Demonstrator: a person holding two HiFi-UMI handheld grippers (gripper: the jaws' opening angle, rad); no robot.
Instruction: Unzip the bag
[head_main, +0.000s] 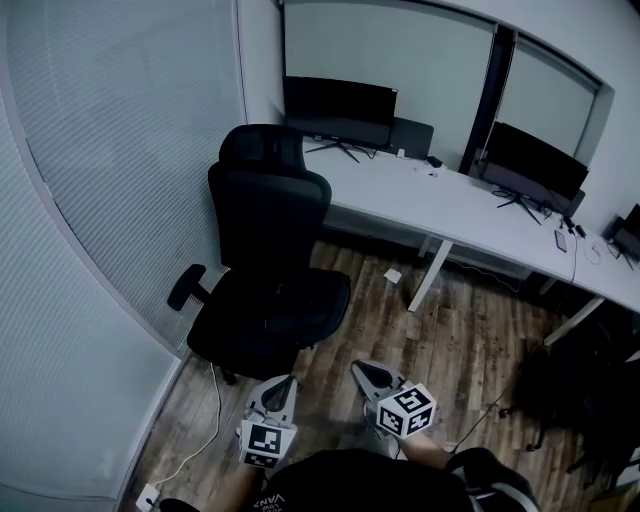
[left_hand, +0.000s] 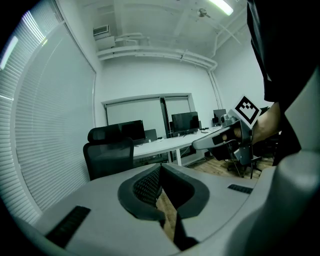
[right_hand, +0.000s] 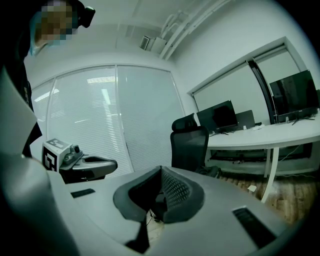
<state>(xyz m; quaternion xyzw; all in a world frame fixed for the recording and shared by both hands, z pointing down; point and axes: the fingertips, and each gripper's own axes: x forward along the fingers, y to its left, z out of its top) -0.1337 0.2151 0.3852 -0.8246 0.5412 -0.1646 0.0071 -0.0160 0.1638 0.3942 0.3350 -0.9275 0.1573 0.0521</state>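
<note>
No bag shows plainly in any view. A dark bulky shape (head_main: 575, 392) lies on the floor at the right of the head view; I cannot tell what it is. My left gripper (head_main: 281, 386) and right gripper (head_main: 361, 371) hang side by side low in the head view, above the wooden floor and close to the person's body. Both are shut with nothing between the pads. In the left gripper view the jaws (left_hand: 161, 168) meet at the tip, and the right gripper (left_hand: 212, 141) shows beyond them. In the right gripper view the jaws (right_hand: 161, 170) also meet, with the left gripper (right_hand: 95, 165) at the left.
A black office chair (head_main: 268, 270) stands just ahead of the grippers, beside a blind-covered glass wall (head_main: 110, 180). A long white desk (head_main: 450, 205) carries two monitors (head_main: 338, 110) (head_main: 535, 165). A white cable (head_main: 205, 430) runs along the floor at the left.
</note>
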